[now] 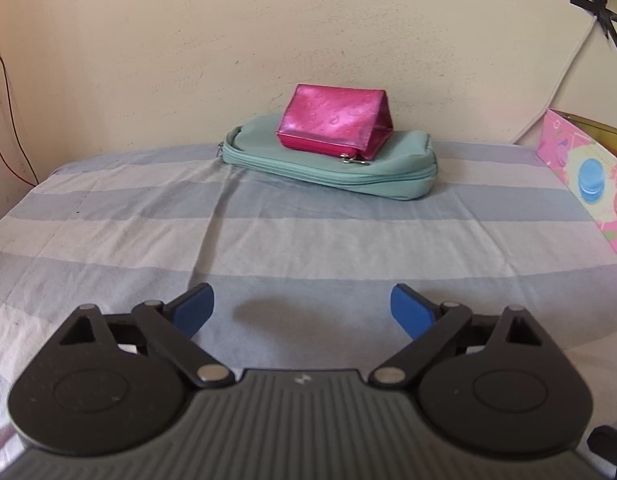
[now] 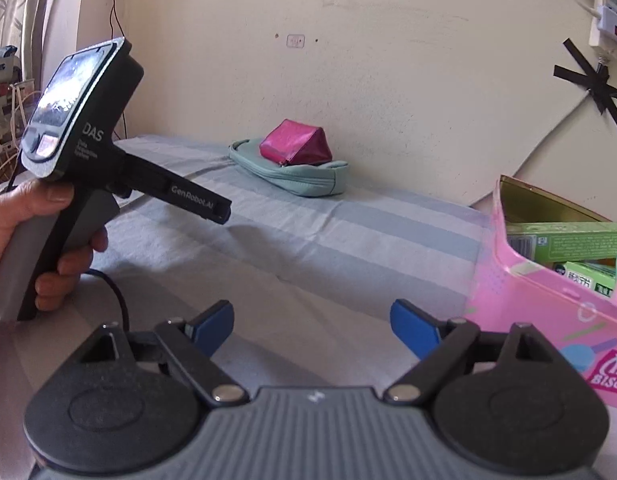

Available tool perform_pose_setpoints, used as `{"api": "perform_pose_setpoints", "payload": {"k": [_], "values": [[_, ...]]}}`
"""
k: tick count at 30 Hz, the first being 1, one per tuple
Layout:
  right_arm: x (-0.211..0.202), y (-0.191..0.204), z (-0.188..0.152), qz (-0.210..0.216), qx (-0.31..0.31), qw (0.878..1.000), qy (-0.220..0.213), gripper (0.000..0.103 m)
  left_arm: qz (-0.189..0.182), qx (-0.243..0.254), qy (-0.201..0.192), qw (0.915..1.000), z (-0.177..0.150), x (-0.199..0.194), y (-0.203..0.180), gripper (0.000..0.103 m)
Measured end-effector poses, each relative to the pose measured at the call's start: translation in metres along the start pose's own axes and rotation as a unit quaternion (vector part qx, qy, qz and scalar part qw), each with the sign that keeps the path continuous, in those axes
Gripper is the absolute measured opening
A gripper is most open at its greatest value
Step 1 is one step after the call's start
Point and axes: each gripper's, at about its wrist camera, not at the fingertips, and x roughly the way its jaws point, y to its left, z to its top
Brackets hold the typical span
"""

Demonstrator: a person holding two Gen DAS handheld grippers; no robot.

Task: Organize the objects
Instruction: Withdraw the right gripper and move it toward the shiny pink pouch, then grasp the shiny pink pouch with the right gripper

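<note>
A shiny pink pouch point(image 1: 334, 120) lies on top of a flat teal zip case point(image 1: 340, 168) at the far side of a striped sheet, close to the wall. My left gripper point(image 1: 302, 308) hovers open over the sheet well short of them, with nothing between its blue fingers point(image 1: 196, 306). In the right wrist view the same pink pouch point(image 2: 296, 142) and teal case point(image 2: 292, 170) sit far ahead. My right gripper point(image 2: 312, 326) is open and empty too, just left of a pink box point(image 2: 548, 300).
A hand point(image 2: 32, 240) holds the left gripper's black body point(image 2: 80, 132) at the left of the right wrist view. The pink box, also at the right edge point(image 1: 584, 184) of the left wrist view, holds green cartons point(image 2: 568, 240). Power strips point(image 2: 606, 12) and cables hang on the wall.
</note>
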Motion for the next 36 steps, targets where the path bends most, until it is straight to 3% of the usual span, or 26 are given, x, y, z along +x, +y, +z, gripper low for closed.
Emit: {"api": "perform_pose_setpoints", "payload": {"k": [6, 11, 21, 23, 27, 36], "values": [[0.035, 0.010, 0.018, 0.025, 0.022, 0.998, 0.043, 0.088, 0.012, -0.003, 0.008, 0.9999, 0.010, 0.019, 0.029, 0.098], [0.065, 0.021, 0.037, 0.030, 0.032, 0.998, 0.054, 0.093, -0.021, -0.060, 0.022, 0.9977, 0.013, 0.029, 0.056, 0.103], [0.110, 0.057, 0.070, 0.047, 0.019, 0.997, 0.058, 0.094, -0.025, -0.039, 0.030, 0.9985, 0.015, 0.036, 0.073, 0.103], [0.113, 0.059, 0.076, 0.040, 0.009, 0.998, 0.042, 0.090, -0.021, -0.041, 0.031, 0.9985, 0.016, 0.037, 0.076, 0.103], [0.108, 0.061, 0.097, 0.018, -0.019, 0.999, -0.047, 0.094, -0.019, -0.043, 0.031, 0.9984, 0.016, 0.037, 0.077, 0.103], [0.166, 0.061, 0.143, -0.014, -0.065, 0.996, -0.057, 0.095, -0.021, -0.062, 0.029, 0.9975, 0.020, 0.041, 0.087, 0.103]]}}
